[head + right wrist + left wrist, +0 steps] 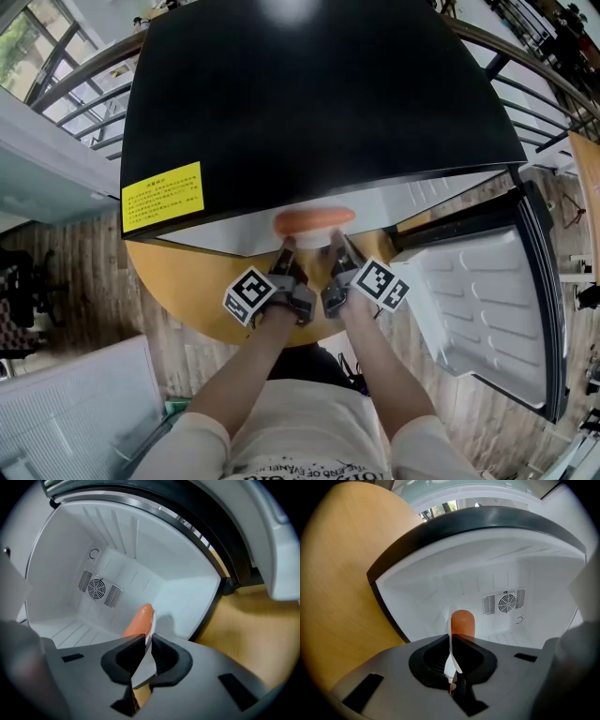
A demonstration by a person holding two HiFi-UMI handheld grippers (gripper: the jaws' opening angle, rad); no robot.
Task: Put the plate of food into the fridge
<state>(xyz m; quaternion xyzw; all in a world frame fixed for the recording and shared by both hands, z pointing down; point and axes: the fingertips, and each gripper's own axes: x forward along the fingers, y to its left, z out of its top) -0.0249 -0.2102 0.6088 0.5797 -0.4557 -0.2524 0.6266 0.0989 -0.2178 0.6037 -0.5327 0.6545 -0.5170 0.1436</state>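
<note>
Off to the left of our left gripper's fingers, a yellow rectangular warning label (161, 197) sits on the glossy black top of the small fridge (309, 94), which stands on a round light-wood table (178, 291). Our left gripper (284, 251) has its black fingers pressed nearly together, pinching the left rim of a thin white plate (451, 663), with only the plate's edge between them. Just beyond both sets of fingertips, an orange-red sausage (314, 219) lies on that plate, at the mouth of the fridge's white cavity. Farther past it, a round fan grille (508, 603) shows on the back wall. Our right gripper (337, 251) is likewise clamped tight on the plate's right rim. To the right of its fingers, the fridge's white-lined door (483, 300) stands swung open.
</note>
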